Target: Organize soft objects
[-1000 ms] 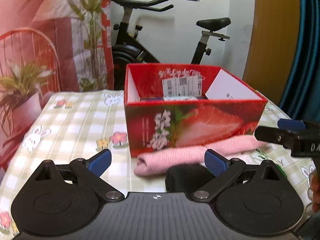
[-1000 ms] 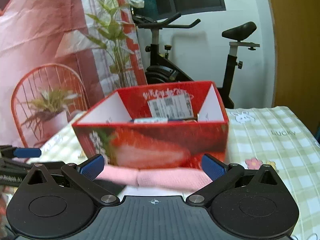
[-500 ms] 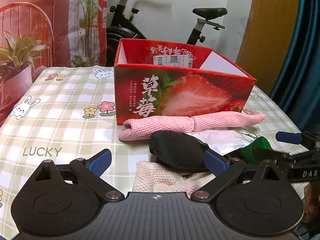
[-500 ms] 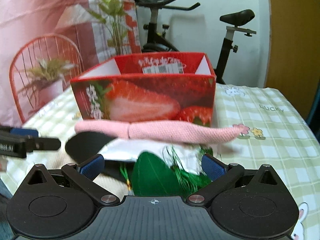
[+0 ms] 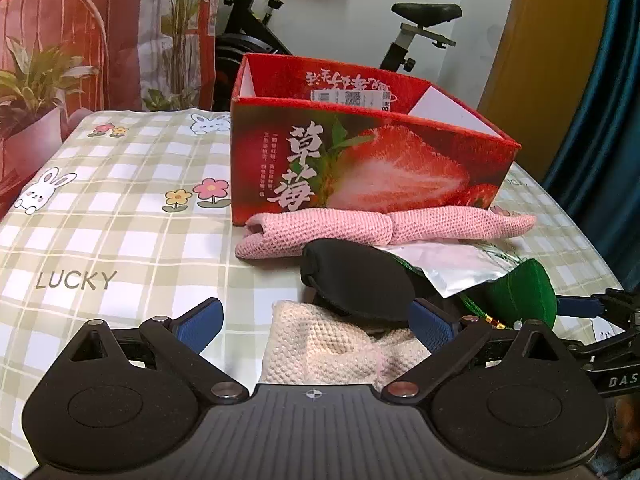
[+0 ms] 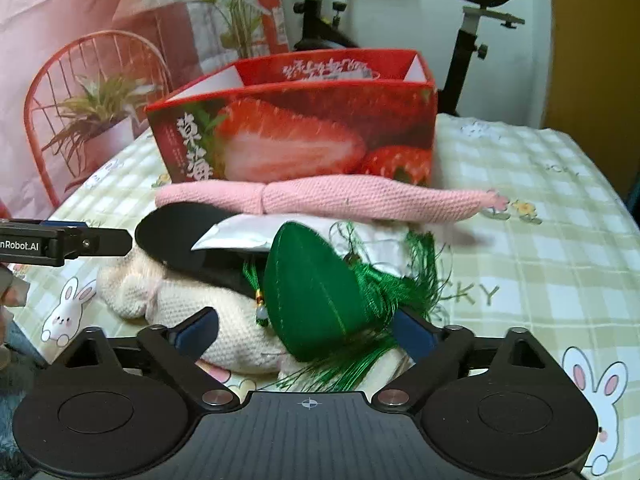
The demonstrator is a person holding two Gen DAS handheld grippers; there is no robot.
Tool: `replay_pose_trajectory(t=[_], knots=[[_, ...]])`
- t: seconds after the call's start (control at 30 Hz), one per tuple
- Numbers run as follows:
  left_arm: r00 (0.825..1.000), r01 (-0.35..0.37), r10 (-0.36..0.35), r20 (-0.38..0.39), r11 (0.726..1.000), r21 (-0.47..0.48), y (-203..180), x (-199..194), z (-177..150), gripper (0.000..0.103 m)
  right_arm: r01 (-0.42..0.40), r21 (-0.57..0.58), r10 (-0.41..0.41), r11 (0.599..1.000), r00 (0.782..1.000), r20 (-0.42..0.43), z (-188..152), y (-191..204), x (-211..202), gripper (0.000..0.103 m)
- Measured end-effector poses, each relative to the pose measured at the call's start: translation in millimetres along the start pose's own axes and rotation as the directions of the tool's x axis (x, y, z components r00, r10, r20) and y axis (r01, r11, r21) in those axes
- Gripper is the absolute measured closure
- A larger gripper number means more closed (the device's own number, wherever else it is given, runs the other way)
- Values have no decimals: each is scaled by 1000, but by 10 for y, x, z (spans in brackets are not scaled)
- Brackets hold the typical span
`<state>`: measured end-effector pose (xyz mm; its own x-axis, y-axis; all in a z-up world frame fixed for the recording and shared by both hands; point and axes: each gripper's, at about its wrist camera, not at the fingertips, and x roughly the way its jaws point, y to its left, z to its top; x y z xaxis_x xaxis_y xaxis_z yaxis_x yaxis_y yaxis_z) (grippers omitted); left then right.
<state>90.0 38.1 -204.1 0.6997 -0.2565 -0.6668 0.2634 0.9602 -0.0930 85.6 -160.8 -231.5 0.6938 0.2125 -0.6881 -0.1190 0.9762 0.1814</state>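
A red strawberry box stands open on the checked tablecloth; it also shows in the right wrist view. Before it lie a rolled pink knit cloth, a black eye mask, a silver foil pouch, a green leaf-shaped pouch with tassels and a cream knit cloth. My left gripper is open, its fingers either side of the cream cloth and mask. My right gripper is open around the green pouch and the cream cloth.
The tablecloth spreads left of the box. Behind the table stand an exercise bike, a red wire chair with a potted plant and a blue curtain on the right. The table's right edge is near.
Both grippers have pulled back from the box and dropped lower. The pile of soft things in front of the box has come into view between their fingers.
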Motion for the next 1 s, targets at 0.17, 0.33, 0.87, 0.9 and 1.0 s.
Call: replay_pose_trajectory(t=[0.17,0.33,0.87,0.9,1.0], knots=[[1000,8,-8,-11,1000,-13,16,37,-27,3,-15,9,15,1000,1000,6,1,-24,-6,23],[999,53,-53,1,998,-18,18,22,-41,11,-78,-47,78,996,997,3,11,68,-5,43],[994,101,-94,57,987,-128,156,-16,-30,36,-224,-339,225,914,974,-37,392,743,494,48],[993,112,-104,64,984,-139,173,-21,-25,36,-226,-334,228,915,973,-32,390,750,507,48],[986,153,-139,97,975,-160,175,-46,-4,37,-227,-319,235,920,972,-15,326,729,512,48]])
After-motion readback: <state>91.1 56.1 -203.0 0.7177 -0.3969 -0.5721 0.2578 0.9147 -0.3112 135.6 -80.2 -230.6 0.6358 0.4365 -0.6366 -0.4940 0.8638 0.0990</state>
